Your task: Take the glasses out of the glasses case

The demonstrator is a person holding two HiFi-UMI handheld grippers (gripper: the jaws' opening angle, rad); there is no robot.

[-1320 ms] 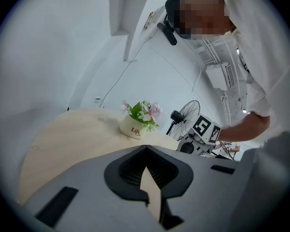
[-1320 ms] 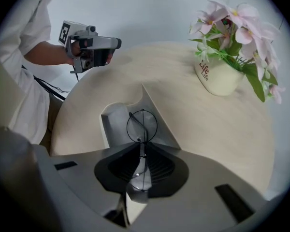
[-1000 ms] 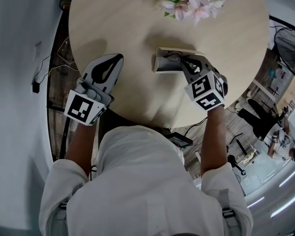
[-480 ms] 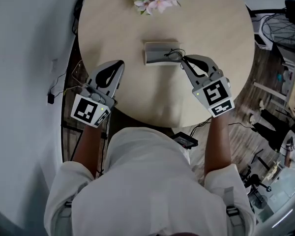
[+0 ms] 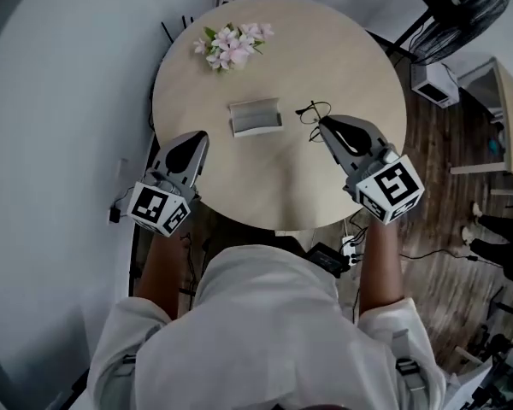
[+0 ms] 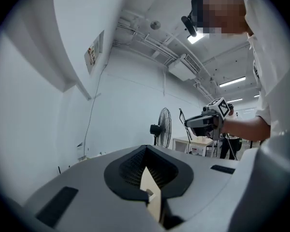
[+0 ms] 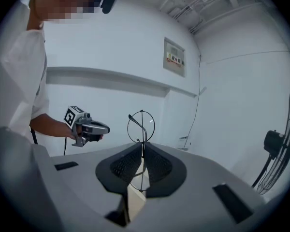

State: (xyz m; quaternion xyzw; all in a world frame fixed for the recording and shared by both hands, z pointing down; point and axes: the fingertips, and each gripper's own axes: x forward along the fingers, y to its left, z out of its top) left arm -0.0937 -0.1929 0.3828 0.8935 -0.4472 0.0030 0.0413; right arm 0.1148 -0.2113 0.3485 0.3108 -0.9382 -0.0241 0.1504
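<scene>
My right gripper (image 5: 319, 120) is shut on the thin black wire glasses (image 5: 310, 112), holding them above the round wooden table (image 5: 350, 178), right of the grey glasses case (image 5: 255, 116). In the right gripper view the glasses (image 7: 141, 125) stand upright, pinched at the frame between my right gripper's (image 7: 142, 146) jaws. The case lies near the table's middle and seems open. My left gripper (image 5: 197, 140) hovers at the table's near-left edge, shut and holding nothing; its jaws meet in the left gripper view (image 6: 146, 153).
A bunch of pink flowers (image 5: 231, 45) lies at the table's far left. A standing fan (image 5: 457, 11) and a white box (image 5: 433, 82) are on the wooden floor to the right. Cables and a power strip (image 5: 329, 259) lie under the table's near edge.
My right gripper has lifted the glasses out of the case and carried them right. The head camera has risen, so the whole table shows. The left gripper stays by the near-left edge.
</scene>
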